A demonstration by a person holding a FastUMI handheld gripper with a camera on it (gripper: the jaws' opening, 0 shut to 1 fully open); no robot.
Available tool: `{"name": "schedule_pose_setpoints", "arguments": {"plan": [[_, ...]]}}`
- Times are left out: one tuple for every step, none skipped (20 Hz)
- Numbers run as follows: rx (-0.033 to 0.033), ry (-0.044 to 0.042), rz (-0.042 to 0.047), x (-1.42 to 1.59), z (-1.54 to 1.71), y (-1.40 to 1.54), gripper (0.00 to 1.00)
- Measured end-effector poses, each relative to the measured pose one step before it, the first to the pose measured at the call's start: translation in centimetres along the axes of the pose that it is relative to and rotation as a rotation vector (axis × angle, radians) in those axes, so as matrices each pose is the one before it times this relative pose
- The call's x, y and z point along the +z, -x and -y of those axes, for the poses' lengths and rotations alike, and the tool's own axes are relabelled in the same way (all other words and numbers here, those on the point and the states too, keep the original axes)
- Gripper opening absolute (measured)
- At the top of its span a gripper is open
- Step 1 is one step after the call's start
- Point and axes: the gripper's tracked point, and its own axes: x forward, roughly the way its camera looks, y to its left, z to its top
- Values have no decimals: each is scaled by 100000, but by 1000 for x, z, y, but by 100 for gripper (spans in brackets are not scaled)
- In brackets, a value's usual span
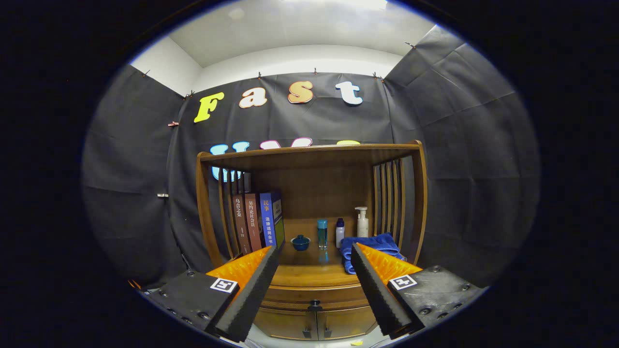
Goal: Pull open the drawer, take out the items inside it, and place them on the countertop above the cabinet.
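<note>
Drawer: shallow brown wooden drawer [314,293] with a small dark knob [315,305], closed, set in the cabinet front just under the countertop; it lies between and beyond the fingers.
Gripper: two-finger gripper [314,258], jaws spread wide, holding nothing, well apart from the cabinet.
Countertop: brown wooden countertop [309,274] above the drawer, bare along its front edge.
Items on countertop: small blue lidded bowl [300,242], teal bottle [322,234], small white bottle with dark cap [340,232], white pump bottle [362,222], folded blue towel [372,244], three upright books [256,220].
Lower doors: two brown wooden doors [316,324] beneath the drawer, closed.
Step in hand: approach; drawer not yet opened, its contents hidden.
Next move: judged to require lowering and advancing until the knob sits between the fingers, closing on it, then pulling straight back.
</note>
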Motion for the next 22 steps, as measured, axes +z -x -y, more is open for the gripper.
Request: {"name": "schedule_pose_setpoints", "arguments": {"plan": [[-67, -13, 14, 42, 23, 32, 98], [35, -58, 51, -2, -19, 31, 98], [18, -13, 85, 25, 11, 8, 98], [-21, 14, 67, 32, 49, 50, 98], [15, 21, -32, -31, -25, -6, 98], [-48, 24, -39, 21, -13, -19, 98], [-45, -18, -40, 44, 23, -33, 98], [-97, -9, -31, 4, -26, -5, 98], [-69, -48, 20, 5, -6, 78, 98], [-95, -8, 61, 25, 74, 18, 98], [-1, 19, 70, 41, 12, 19, 98], [-8, 47, 41, -32, -13, 72, 98], [34, -4, 74, 16, -11, 82, 98], [69, -12, 61, 59, -169, -33, 98], [253, -37, 28, 72, -79, -34, 98], [171, 147, -137, -18, -93, 29, 98], [202, 351, -103, -52, -150, -5, 98], [132, 388, -72, -77, -65, 13, 98], [-43, 299, -39, 11, -26, -2, 98], [51, -15, -81, -7, 55, 18, 98], [106, -161, 11, -14, 5, 41, 98], [121, 55, -80, -189, -182, -19, 98]]}}
